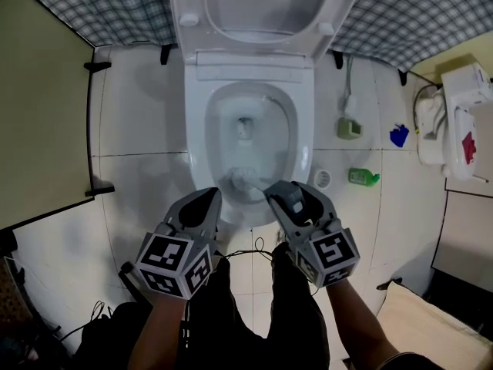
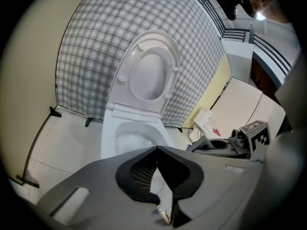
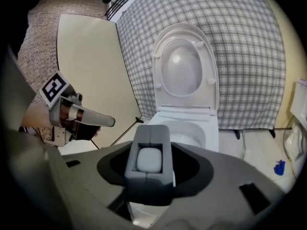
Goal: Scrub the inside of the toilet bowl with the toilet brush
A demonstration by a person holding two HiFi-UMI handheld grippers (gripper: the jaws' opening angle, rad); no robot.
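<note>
The white toilet (image 1: 250,60) stands in the middle with its lid (image 1: 266,2) tipped up against the checked wall (image 1: 115,6). The toilet bowl (image 1: 250,129) is open. The toilet brush (image 1: 246,179) is down inside the bowl. Its white bristly head is at the near side, close to the rim by the person. The right gripper (image 1: 279,193) reaches over that near rim, and its fingers are clamped on the thick grey handle of the brush. The right gripper view shows that handle sitting snug between the two fingers. The left gripper (image 1: 211,197) is just beside it, over the near edge of the toilet. Its fingers are together at the tips and hold nothing. On the white floor (image 1: 139,129) to the right of the toilet lie a green bottle (image 1: 362,177) and a small blue thing (image 1: 398,136), well apart from the bowl.
</note>
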